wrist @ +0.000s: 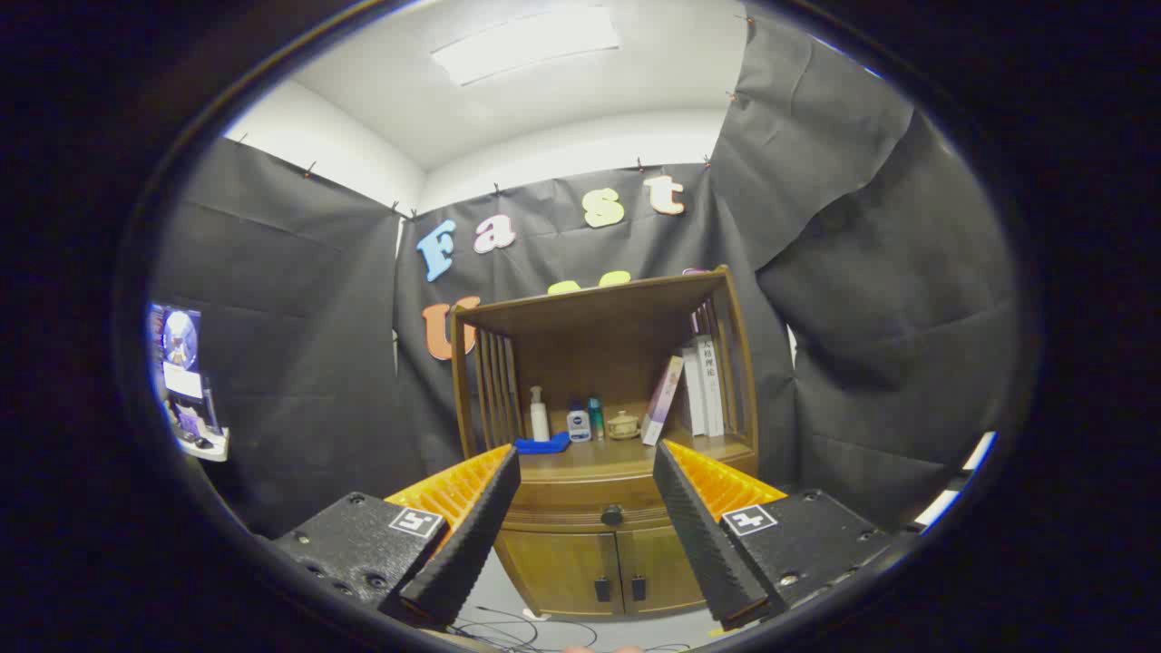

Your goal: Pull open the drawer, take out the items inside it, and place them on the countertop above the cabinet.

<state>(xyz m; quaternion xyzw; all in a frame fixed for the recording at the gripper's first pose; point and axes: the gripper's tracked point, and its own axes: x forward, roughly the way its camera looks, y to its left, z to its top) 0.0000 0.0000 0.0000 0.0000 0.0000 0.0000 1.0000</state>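
I see the wooden cabinet (603,435) standing at the centre of the frame, well ahead of me, against the black cloth wall. Its countertop (626,451) carries bottles, a blue cloth (542,443) and leaning books (697,385). Just below is the drawer (580,503), shut, with its dark round knob (612,515) lower centre. My gripper (585,531) is spread wide and empty, the knob lying beyond and between the fingers. I think I should advance straight, keep the knob centred, and close only once both pads flank it.
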